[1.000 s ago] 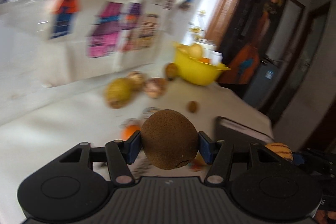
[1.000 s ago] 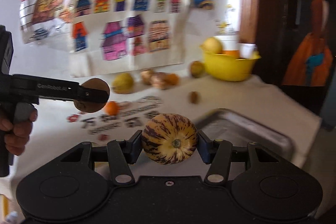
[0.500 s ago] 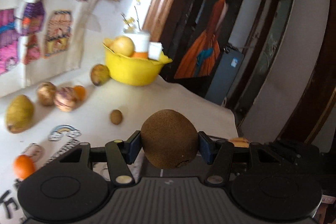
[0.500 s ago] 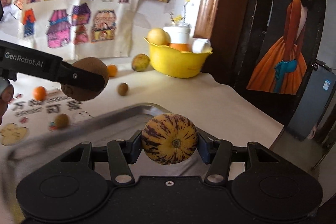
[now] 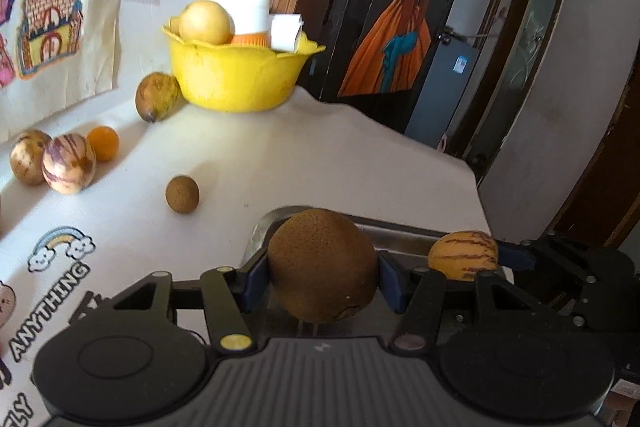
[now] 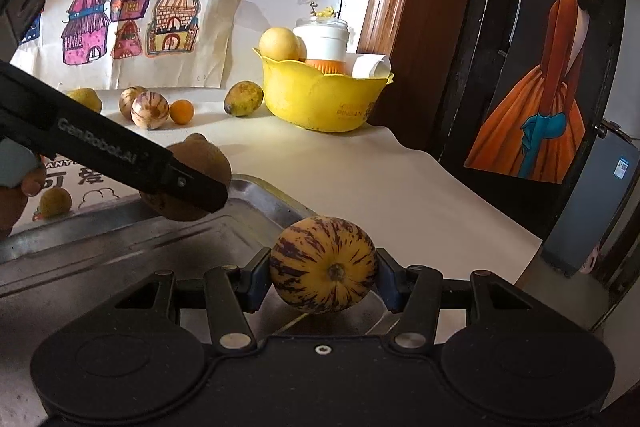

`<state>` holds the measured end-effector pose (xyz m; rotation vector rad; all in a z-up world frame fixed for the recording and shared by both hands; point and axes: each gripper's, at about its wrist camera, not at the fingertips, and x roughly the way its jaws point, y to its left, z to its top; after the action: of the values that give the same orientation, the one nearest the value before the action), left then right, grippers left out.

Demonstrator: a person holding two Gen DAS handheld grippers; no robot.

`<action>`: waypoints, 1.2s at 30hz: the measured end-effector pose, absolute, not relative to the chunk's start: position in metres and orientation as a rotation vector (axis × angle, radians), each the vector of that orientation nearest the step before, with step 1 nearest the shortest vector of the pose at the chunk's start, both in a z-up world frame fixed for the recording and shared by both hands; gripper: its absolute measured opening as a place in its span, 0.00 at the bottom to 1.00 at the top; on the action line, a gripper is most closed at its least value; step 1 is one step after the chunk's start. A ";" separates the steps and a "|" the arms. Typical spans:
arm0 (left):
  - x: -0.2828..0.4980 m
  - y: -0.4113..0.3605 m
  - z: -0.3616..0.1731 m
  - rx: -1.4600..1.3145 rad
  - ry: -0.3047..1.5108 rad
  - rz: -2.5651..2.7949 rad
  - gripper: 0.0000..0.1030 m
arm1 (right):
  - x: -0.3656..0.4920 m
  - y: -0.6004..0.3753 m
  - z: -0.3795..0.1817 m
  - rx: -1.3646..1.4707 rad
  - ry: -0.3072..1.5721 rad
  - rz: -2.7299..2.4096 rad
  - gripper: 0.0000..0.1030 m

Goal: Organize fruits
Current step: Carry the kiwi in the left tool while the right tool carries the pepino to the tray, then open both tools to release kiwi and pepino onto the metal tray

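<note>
I note the left tool pinching the brown fruit and the right tool pinching the striped fruit, both above the metal tray at lower frame.

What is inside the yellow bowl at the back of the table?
Above the rim of the yellow bowl show two round yellow fruits, a white jar with an orange ribbed base, and a white paper roll. The opaque wall hides anything lower down.

Black tongs with blue pads and silver screws.
</note>
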<state>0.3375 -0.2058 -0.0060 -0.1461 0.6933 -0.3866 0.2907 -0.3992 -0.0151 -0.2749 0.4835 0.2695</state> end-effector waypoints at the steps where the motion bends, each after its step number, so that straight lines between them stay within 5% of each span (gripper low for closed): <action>1: 0.339 -0.206 -0.008 -0.150 0.703 -0.386 0.59 | 0.291 -0.399 -0.016 -0.276 0.484 0.270 0.54; 17: 0.346 -0.206 -0.017 -0.178 0.755 -0.373 0.60 | 0.284 -0.396 -0.019 -0.288 0.468 0.271 0.60; 31: 0.294 -0.174 0.022 -0.236 0.608 -0.334 0.97 | 0.234 -0.388 0.008 -0.187 0.423 0.279 0.89; 36: 0.259 -0.156 0.032 -0.221 0.558 -0.292 0.99 | 0.204 -0.382 0.021 -0.151 0.406 0.308 0.98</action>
<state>0.2595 -0.1561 0.0318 -0.2209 0.5584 -0.2923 0.2039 -0.3820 0.0212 -0.1513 0.4062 0.3082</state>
